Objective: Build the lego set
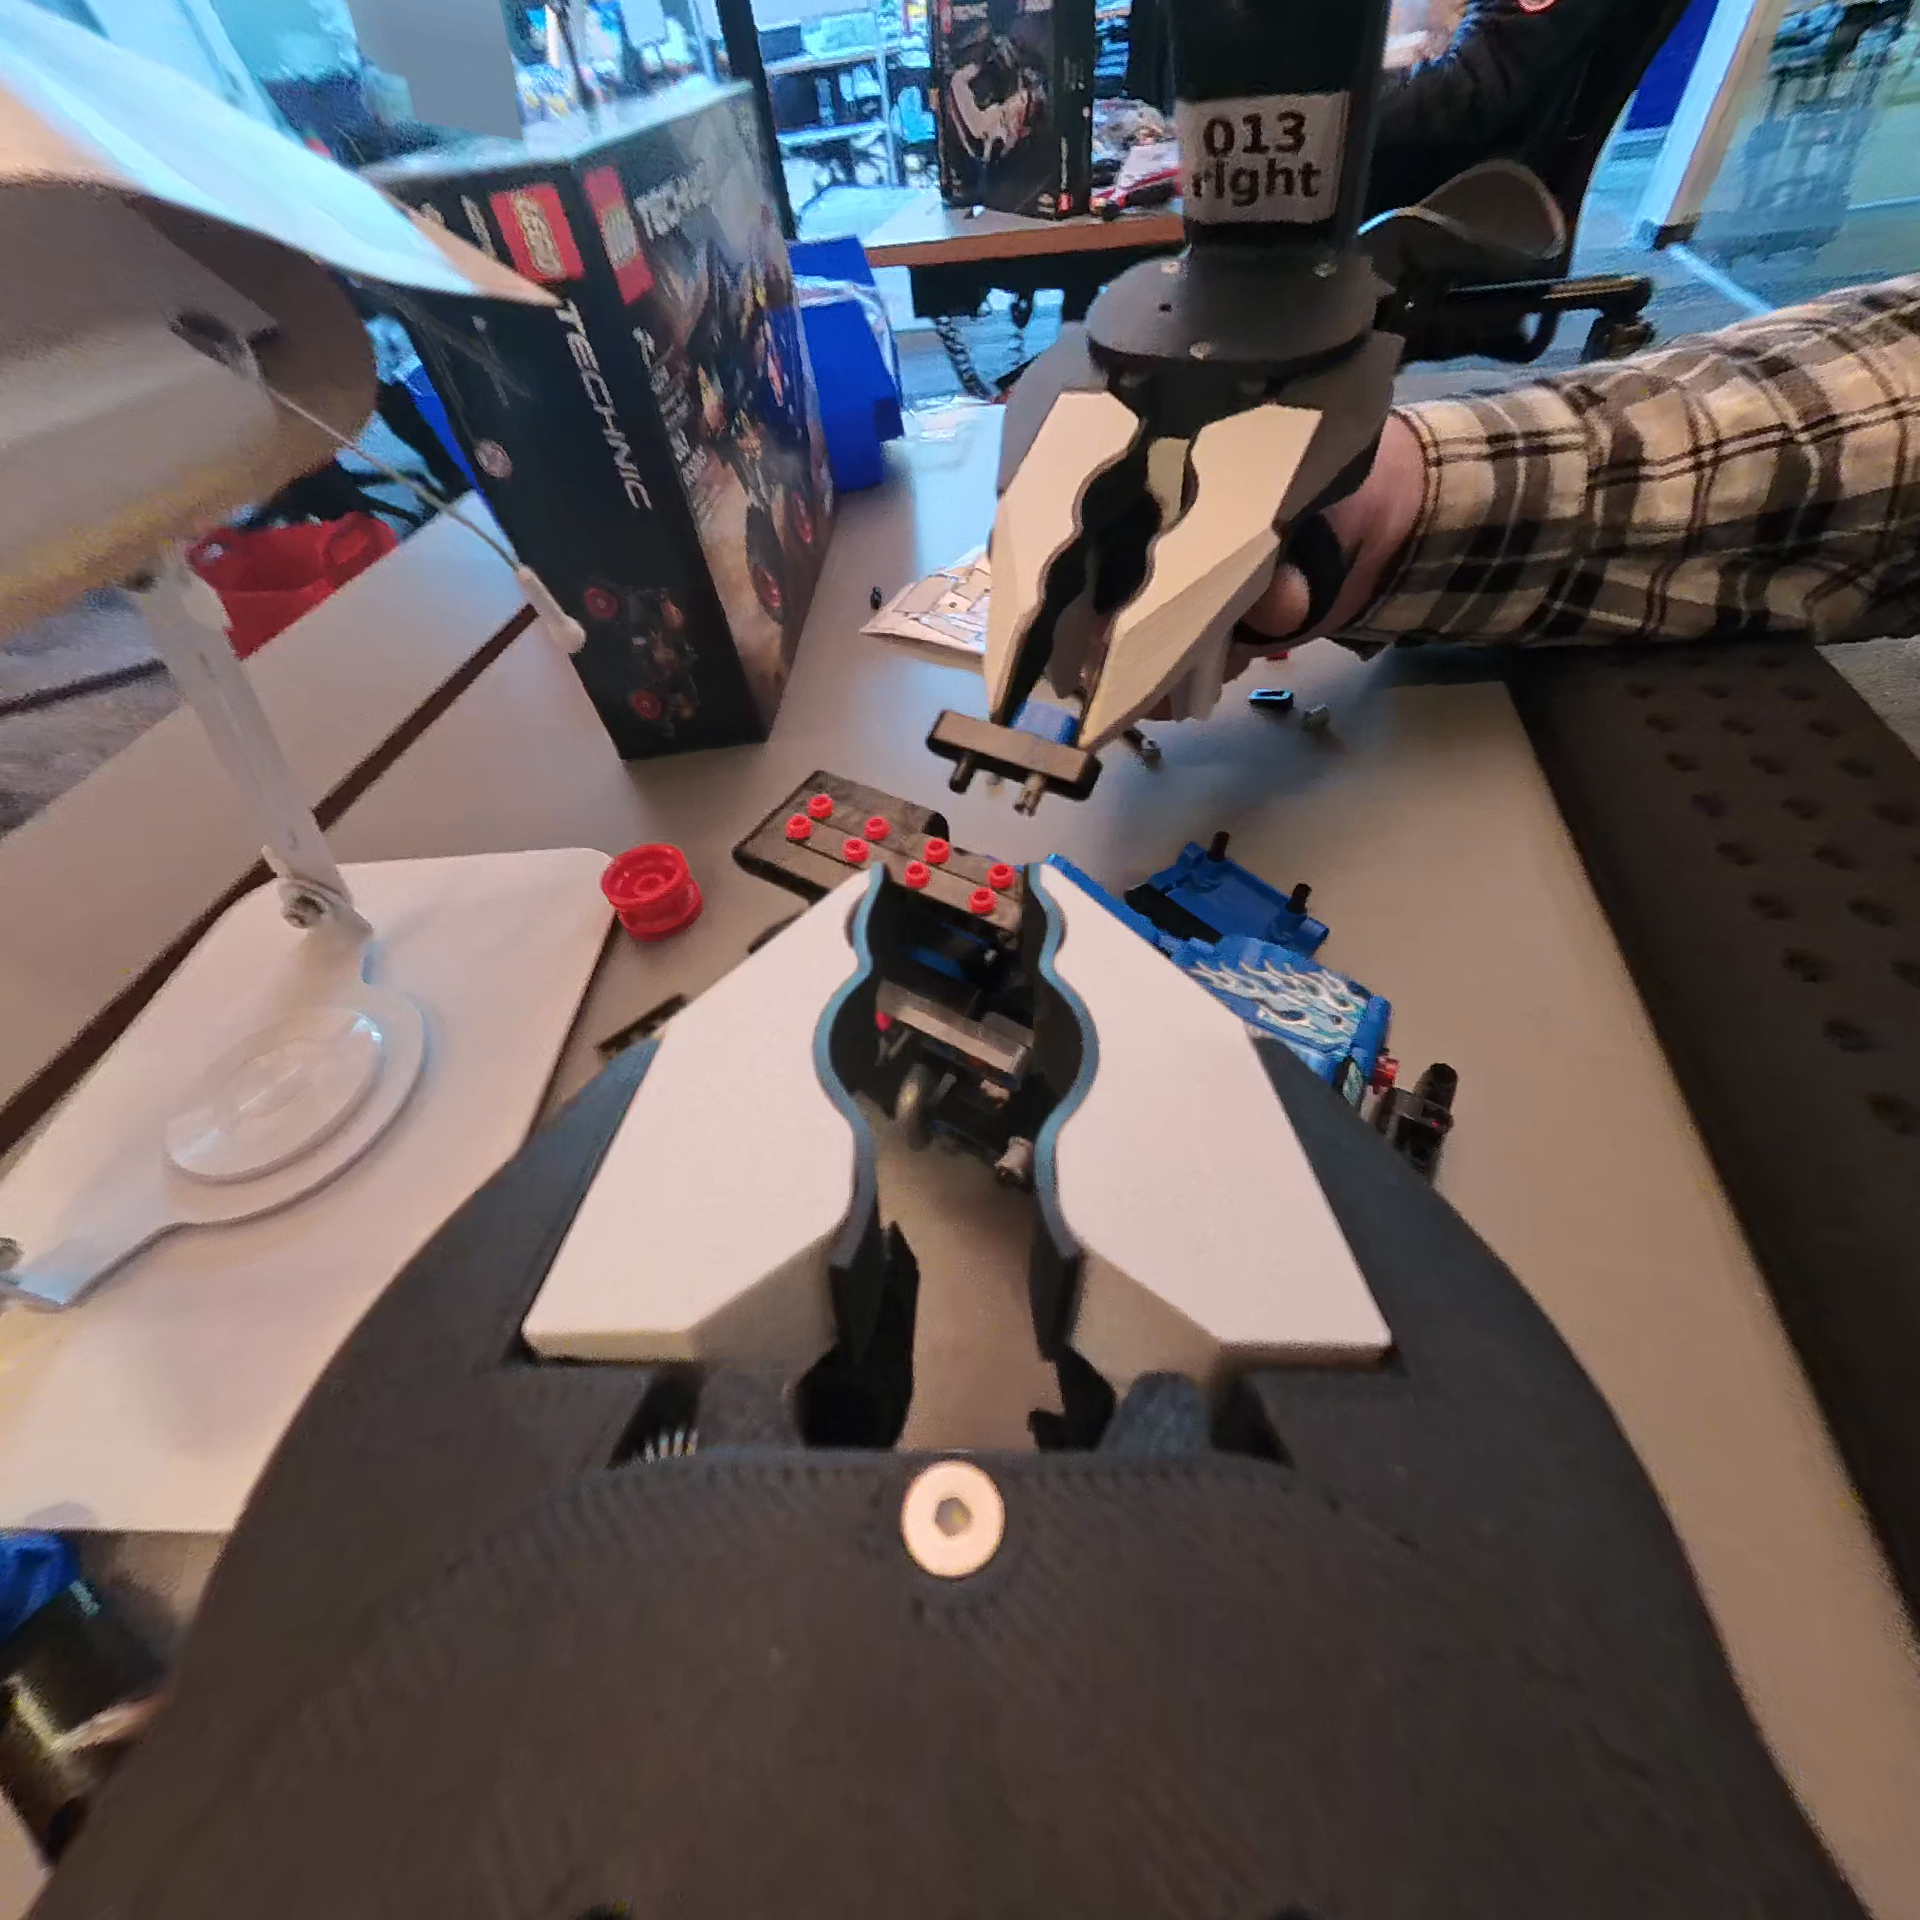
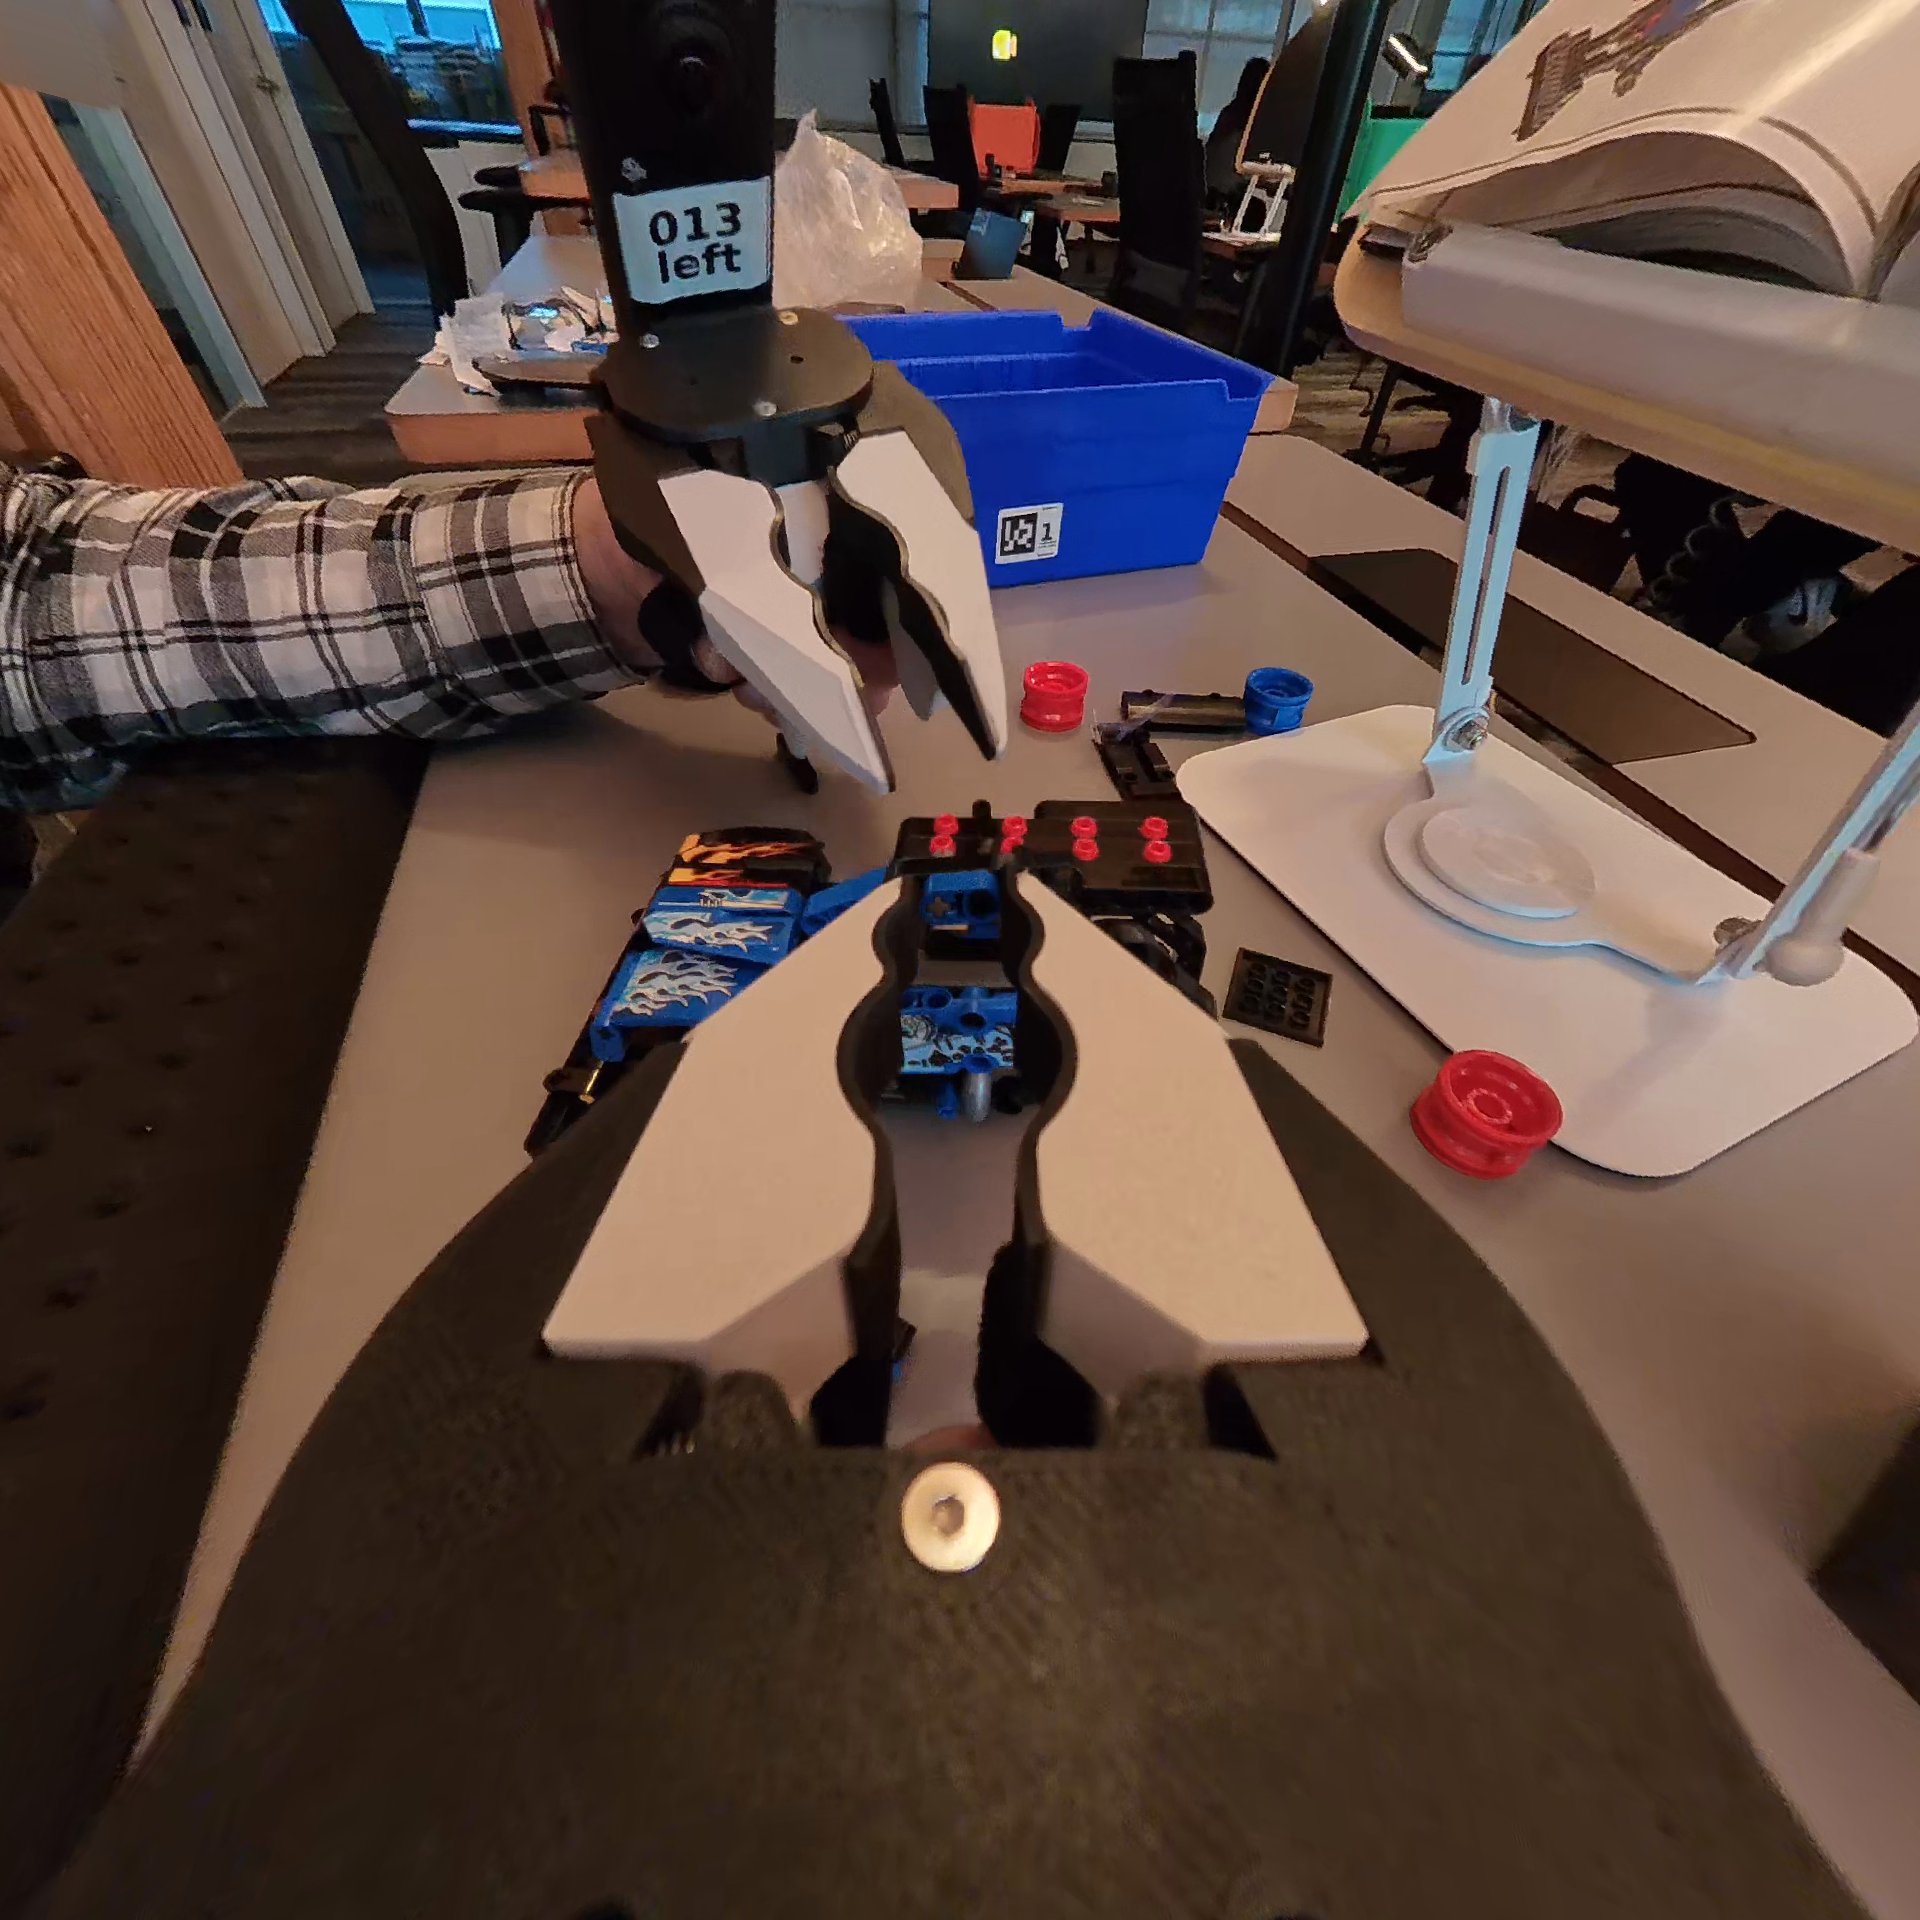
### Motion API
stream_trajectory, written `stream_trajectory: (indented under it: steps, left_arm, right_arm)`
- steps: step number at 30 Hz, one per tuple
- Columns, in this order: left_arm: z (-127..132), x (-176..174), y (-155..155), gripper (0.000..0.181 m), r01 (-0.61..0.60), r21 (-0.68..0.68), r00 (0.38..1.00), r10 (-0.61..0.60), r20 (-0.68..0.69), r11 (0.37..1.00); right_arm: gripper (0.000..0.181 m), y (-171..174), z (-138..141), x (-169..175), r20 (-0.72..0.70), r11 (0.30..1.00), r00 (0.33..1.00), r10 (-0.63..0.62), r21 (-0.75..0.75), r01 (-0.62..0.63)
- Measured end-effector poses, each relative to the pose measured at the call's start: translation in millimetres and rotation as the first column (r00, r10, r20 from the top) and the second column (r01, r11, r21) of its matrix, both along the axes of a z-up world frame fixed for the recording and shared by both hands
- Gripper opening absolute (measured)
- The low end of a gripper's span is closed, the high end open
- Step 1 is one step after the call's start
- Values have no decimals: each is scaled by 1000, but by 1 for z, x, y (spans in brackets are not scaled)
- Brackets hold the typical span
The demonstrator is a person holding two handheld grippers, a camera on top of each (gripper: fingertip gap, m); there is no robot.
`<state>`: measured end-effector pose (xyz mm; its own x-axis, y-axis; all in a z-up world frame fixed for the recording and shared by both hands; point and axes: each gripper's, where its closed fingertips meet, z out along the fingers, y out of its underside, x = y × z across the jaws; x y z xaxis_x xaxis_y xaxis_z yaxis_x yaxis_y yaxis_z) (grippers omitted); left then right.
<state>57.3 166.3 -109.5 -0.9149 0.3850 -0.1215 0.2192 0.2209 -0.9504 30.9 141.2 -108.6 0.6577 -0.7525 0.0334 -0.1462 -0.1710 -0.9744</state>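
Observation:
The partly built model lies on the grey table: a black panel studded with red pins (image 1: 894, 852) (image 2: 1101, 842) joined to blue flame-printed panels (image 1: 1288, 997) (image 2: 707, 935). My right gripper (image 2: 958, 894) (image 1: 1049, 727) is shut on a small sub-assembly, a blue connector (image 2: 956, 904) (image 1: 1044, 722) fixed to a black beam (image 1: 1013, 764) with two pins pointing down. It holds this a little above the far end of the red-pinned panel. My left gripper (image 1: 956, 883) (image 2: 935, 758) is open and empty, hovering just above the model's other side.
A set box (image 1: 644, 468) stands at the back. A white stand (image 2: 1538, 904) holds the instruction book (image 2: 1662, 135). Red hubs (image 1: 649, 891) (image 2: 1486, 1112) (image 2: 1055, 694), a blue hub (image 2: 1278, 698), a black grille plate (image 2: 1278, 995), a blue bin (image 2: 1081, 447) and a black foam mat (image 1: 1766, 935) surround the model. The left gripper's tips are roughly 5 cm from the right gripper's. The left tips stand about 25 cm off the blue hub (image 2: 1278, 698).

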Motion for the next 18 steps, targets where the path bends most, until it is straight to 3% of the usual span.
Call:
stream_trajectory:
  steps: [5, 18]
  left_arm:
    - [15, 0, 0, 26, -25, -72, 998, 29, 55, 997]
    - [4, 4, -2, 29, -39, -34, 996, 41, 82, 999]
  right_arm:
    - [13, 2, 3, 1, 8, 1000, 1000, -11, 3, 11]
    - [14, -4, 4, 3, 15, 999, 999, -35, 10, 35]
